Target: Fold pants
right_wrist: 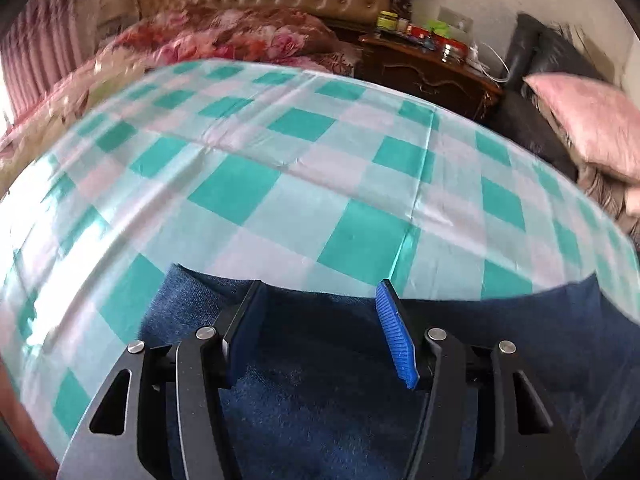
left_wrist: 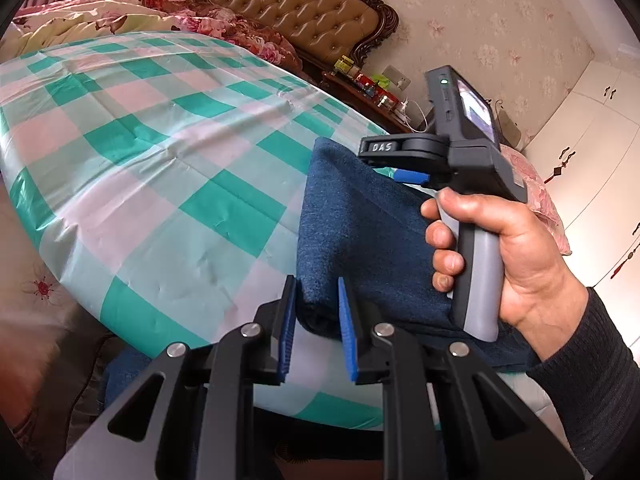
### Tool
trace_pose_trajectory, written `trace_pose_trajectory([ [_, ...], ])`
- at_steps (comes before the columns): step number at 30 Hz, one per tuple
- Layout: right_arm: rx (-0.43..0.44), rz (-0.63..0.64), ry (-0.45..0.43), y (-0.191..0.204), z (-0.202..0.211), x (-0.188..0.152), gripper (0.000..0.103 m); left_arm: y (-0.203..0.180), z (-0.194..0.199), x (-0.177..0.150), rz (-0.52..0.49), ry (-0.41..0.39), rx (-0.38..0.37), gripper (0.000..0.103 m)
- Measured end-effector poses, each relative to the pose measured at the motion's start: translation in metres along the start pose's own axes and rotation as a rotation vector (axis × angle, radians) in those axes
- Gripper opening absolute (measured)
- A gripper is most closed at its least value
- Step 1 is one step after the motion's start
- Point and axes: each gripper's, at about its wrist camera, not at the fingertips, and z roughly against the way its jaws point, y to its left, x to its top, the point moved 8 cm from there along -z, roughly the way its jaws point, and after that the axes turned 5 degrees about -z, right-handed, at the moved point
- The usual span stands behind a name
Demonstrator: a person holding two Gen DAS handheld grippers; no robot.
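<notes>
Dark blue pants [left_wrist: 360,224] lie folded on a green and white checked cloth [left_wrist: 160,160] near its right edge. My left gripper [left_wrist: 318,316] has its blue pads on either side of the near folded corner of the pants, with a gap still showing, so it is open. My right gripper [left_wrist: 404,168] shows in the left wrist view, held by a hand above the far part of the pants. In the right wrist view my right gripper [right_wrist: 320,312] is wide open just above the pants [right_wrist: 328,380], holding nothing.
The checked cloth [right_wrist: 280,184] covers a bed. Floral quilts [left_wrist: 168,12] and a tufted headboard [left_wrist: 280,0] are at the far end. A dark nightstand [right_wrist: 424,68] with jars stands beside it. A pink cushion [right_wrist: 588,120] lies at the right. White cupboards [left_wrist: 592,160] stand at the right.
</notes>
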Motion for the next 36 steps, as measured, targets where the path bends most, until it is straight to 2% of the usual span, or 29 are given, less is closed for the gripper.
trace_pose_trajectory([
  [2,0.035,-0.037,0.015,-0.009,-0.002,-0.002,0.058,-0.001,-0.001,0.001,-0.007,-0.001,0.003,0.020],
  [8,-0.060,-0.080,-0.019,-0.073,0.011,-0.012,0.060,0.001,-0.002,0.000,-0.008,-0.004,0.001,0.020],
  [11,-0.111,-0.142,0.002,-0.114,0.008,-0.017,0.061,0.001,-0.002,0.000,-0.002,-0.003,-0.001,0.021],
  [13,-0.132,-0.180,0.000,-0.131,0.010,-0.018,0.061,0.003,-0.003,0.000,0.016,-0.002,-0.009,0.025],
  [16,-0.155,-0.205,-0.011,-0.142,0.025,-0.020,0.061,0.003,-0.003,0.001,0.020,-0.002,-0.009,0.026],
  [19,-0.035,-0.161,0.008,-0.108,0.046,-0.025,0.061,0.003,-0.004,0.000,0.035,-0.007,-0.011,0.023],
  [22,0.138,-0.087,0.099,-0.046,0.059,-0.037,0.061,0.001,-0.001,0.002,0.029,-0.007,-0.017,0.016],
  [24,0.221,-0.055,0.157,-0.014,0.062,-0.044,0.061,-0.005,0.003,0.007,0.018,-0.017,-0.016,0.015],
  [27,0.293,-0.014,0.210,0.026,0.069,-0.048,0.062,-0.016,0.010,0.014,-0.029,-0.039,-0.001,0.014],
  [28,0.311,-0.006,0.229,0.035,0.071,-0.048,0.064,-0.019,0.011,0.015,-0.041,-0.044,0.005,0.014],
  [29,0.330,0.005,0.252,0.045,0.073,-0.047,0.073,-0.022,0.013,0.016,-0.057,-0.051,0.016,0.014],
  [30,0.352,0.023,0.274,0.055,0.074,-0.046,0.076,-0.025,0.014,0.017,-0.072,-0.055,0.025,0.014],
  [31,0.357,0.041,0.283,0.065,0.075,-0.045,0.076,-0.028,0.015,0.017,-0.090,-0.060,0.039,0.014],
  [32,0.320,0.073,0.285,0.073,0.073,-0.042,0.076,-0.032,0.016,0.018,-0.114,-0.067,0.056,0.014],
  [34,0.299,0.112,0.298,0.084,0.070,-0.041,0.076,-0.038,0.018,0.018,-0.151,-0.075,0.083,0.014],
  [36,0.229,0.183,0.309,0.093,0.056,-0.043,0.076,-0.044,0.021,0.020,-0.180,-0.089,0.098,0.013],
])
